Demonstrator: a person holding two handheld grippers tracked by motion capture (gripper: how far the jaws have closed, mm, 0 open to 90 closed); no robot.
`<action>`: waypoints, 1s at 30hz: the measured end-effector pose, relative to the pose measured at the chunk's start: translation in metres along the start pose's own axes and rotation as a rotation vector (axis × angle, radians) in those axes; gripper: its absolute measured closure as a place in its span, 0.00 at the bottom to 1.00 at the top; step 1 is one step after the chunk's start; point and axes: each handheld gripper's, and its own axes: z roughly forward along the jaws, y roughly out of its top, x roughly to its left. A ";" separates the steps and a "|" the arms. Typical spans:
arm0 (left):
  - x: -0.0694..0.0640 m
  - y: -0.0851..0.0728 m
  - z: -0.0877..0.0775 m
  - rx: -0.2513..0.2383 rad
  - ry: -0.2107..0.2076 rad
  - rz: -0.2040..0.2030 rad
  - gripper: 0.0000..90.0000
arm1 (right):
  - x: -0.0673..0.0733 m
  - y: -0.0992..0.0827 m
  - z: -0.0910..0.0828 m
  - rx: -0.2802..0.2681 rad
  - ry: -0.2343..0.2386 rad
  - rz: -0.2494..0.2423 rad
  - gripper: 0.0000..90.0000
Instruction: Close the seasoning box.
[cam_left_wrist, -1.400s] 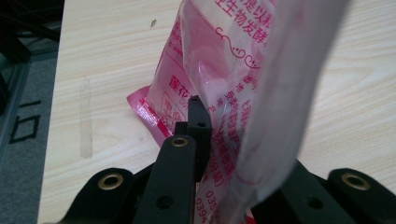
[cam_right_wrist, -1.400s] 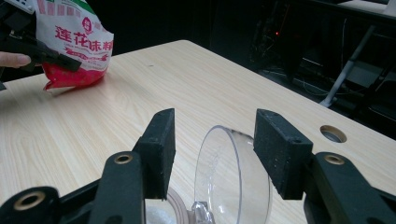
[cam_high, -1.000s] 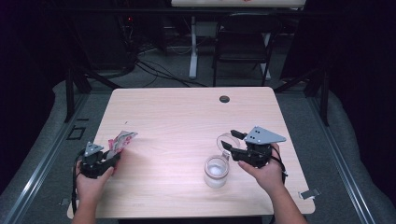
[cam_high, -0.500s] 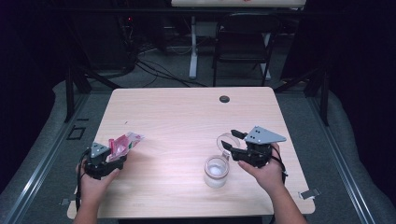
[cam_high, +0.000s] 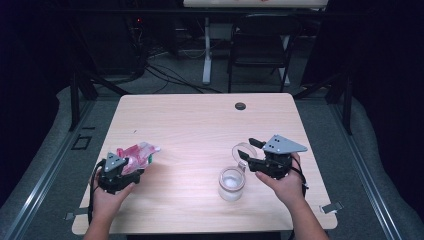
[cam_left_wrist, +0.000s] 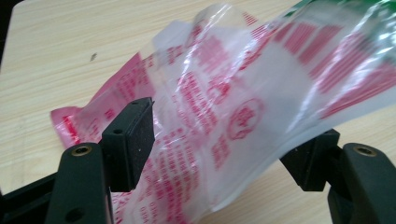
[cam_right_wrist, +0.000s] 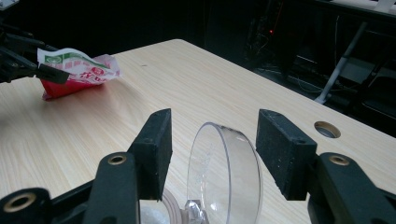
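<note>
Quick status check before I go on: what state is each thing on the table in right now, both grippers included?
Jar: upright on the table, white contents inside.
Lid: hinged, flipped open, standing on edge between the right jaws.
Bag: crumpled clear plastic with red print, lying between the left jaws.
Left gripper: open, jaws on both sides of the bag.
Right gripper: open, jaws clear of the lid.

A crinkled clear plastic bag (cam_high: 136, 154) printed in red, with a green patch, sits at the table's near left. Well apart, at near right, a clear jar (cam_high: 232, 184) stands upright, its hinged lid (cam_right_wrist: 225, 173) flipped open.
</note>
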 end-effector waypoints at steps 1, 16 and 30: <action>-0.002 0.000 0.001 -0.007 -0.005 0.001 0.36 | 0.000 0.000 0.000 -0.002 0.001 0.003 0.51; -0.030 0.008 0.005 0.000 -0.067 0.070 0.35 | -0.004 -0.002 0.000 0.010 -0.009 0.013 0.51; -0.049 0.013 0.007 -0.008 -0.101 0.108 0.34 | -0.010 -0.008 0.003 0.042 -0.020 0.041 0.51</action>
